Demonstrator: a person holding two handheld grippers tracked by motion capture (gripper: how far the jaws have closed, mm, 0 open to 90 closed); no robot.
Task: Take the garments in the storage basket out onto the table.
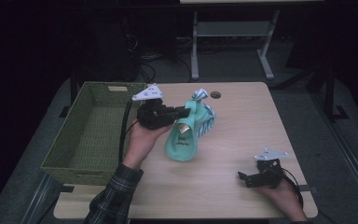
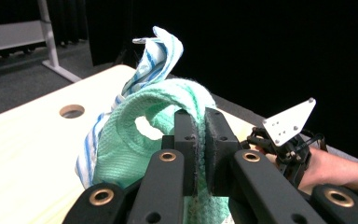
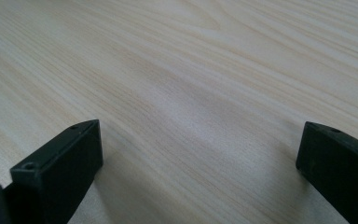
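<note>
High view, far left: a green woven basket (image 1: 86, 135) sits at the left edge of the tabletop (image 1: 233, 154), partly overhanging it. Nothing can be made out inside it.

Just right of the basket's far corner: left claw (image 1: 182, 112), held in the person's left hand (image 1: 142, 137), plaid sleeve (image 1: 114, 191) entering from the bottom. Grey three-cornered plate on top; cable trails down beside the basket wall. The claw points to the right, toward the tabletop centre.

State of left claw: pinched tight on cloth. In the left gripper view the two black jaws stand almost together with a fold of the mint-green cloth (image 2: 135, 140) clamped between them. The fabric loops up over the jaw tips, leaving an oval gap in the fold.

Centre: the mint-green cloth (image 1: 182, 140) hangs from the left claw, lower end resting on the tabletop; a small tag or print shows on its front. A blue-and-white striped cloth (image 1: 207, 119) is bunched against it on the right side, one end sticking upward. In the left gripper view the striped cloth (image 2: 156, 56) rises behind the green one.

Behind the cloths: a round cable hole (image 1: 216, 94) near the far edge.

Right, near edge: right claw (image 1: 243, 177) in the person's right hand (image 1: 284, 193), lying low on the tabletop, well apart from the cloths. Right gripper view: jaws wide, bare wood between them, nothing held.
</note>
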